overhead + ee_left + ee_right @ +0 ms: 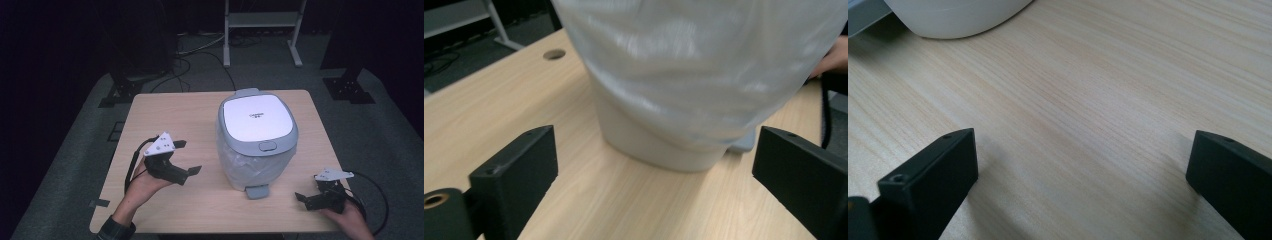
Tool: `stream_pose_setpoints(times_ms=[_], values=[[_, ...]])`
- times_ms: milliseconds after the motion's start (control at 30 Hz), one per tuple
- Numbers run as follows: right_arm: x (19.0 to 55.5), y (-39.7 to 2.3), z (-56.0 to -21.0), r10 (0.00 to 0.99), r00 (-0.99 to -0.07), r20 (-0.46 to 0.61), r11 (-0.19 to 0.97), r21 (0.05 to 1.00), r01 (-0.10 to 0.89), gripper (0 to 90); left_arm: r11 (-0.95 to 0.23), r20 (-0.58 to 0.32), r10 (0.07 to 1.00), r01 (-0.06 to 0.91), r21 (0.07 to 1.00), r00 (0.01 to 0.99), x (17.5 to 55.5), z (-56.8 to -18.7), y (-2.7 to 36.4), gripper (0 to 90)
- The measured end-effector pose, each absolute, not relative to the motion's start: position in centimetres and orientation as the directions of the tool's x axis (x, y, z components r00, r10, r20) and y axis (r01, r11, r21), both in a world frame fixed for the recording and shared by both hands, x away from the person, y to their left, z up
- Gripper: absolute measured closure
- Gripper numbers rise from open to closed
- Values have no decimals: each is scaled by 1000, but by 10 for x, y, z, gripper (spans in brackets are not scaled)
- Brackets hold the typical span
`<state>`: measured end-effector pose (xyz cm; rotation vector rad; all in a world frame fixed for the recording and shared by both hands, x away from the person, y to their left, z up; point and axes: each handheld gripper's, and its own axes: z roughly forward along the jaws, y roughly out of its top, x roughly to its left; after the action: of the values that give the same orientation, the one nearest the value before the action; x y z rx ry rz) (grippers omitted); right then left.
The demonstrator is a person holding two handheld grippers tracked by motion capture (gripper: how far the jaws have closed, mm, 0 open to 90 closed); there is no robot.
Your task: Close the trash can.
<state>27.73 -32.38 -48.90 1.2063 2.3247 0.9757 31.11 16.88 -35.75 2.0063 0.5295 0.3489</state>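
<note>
Standing between both wide-spread tongs, left (pixel 187 156) and right (pixel 306 196): the bin (pixel 257 142).

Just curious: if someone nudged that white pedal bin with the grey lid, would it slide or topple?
The white pedal bin with the grey lid looks plastic, probably light, so it may slide on the smooth wooden table. Taller than its narrower base, a high push might tip it.

Dark lab: equipment stands (pixel 349 85), cables (pixel 200 55)

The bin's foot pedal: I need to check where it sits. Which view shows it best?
The high view: the grey foot pedal shows whole at the pedal bin's near base. The left gripper view shows an edge of it behind the bag; the right gripper view catches a grey corner.
</note>
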Motion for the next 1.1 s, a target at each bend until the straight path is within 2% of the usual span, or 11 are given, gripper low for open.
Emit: stream_pose_setpoints(times_ms=[467, 600, 1100], values=[[277, -324, -489, 815, -579, 10, 402, 710, 578, 0, -449, 22, 572, 290, 845, 820, 301, -415, 185, 0], [277, -324, -489, 815, -579, 9, 403, 709, 578, 0, -496, 50, 590, 314, 810, 806, 297, -433, 192, 0], [277, -324, -489, 815, -579, 9, 403, 710, 578, 0, -573, 70, 615, 384, 724, 785, 291, -465, 208, 0]])
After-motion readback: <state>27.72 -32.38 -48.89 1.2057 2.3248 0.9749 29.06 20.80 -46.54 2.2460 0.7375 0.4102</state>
